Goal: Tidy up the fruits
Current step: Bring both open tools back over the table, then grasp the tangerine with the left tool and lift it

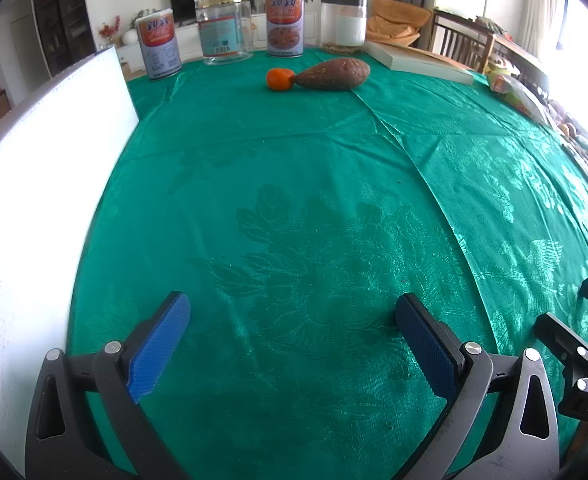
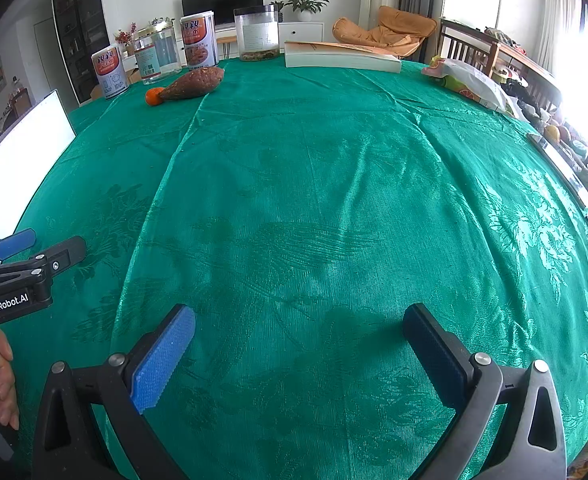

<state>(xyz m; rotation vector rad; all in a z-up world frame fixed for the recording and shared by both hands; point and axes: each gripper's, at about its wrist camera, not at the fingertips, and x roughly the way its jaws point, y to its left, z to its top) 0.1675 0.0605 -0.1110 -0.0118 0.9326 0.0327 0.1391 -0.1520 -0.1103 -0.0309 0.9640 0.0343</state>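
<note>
A small orange [image 1: 279, 79] is seen far across the green tablecloth [image 1: 294, 220], and it is touched by the thin end of a brown sweet potato [image 1: 332, 74]. Just behind the orange, two tins [image 1: 284, 23] and two clear jars [image 1: 223, 26] are lined up. To the right of the sweet potato a flat book [image 1: 418, 61] is laid. Far to the left of the orange a white board [image 1: 33, 184] is stood. The left gripper [image 1: 292, 320] is held wide open with nothing in it, well in front of the orange. The right gripper [image 2: 298, 334] is held wide open too, and nothing is pinched.
</note>
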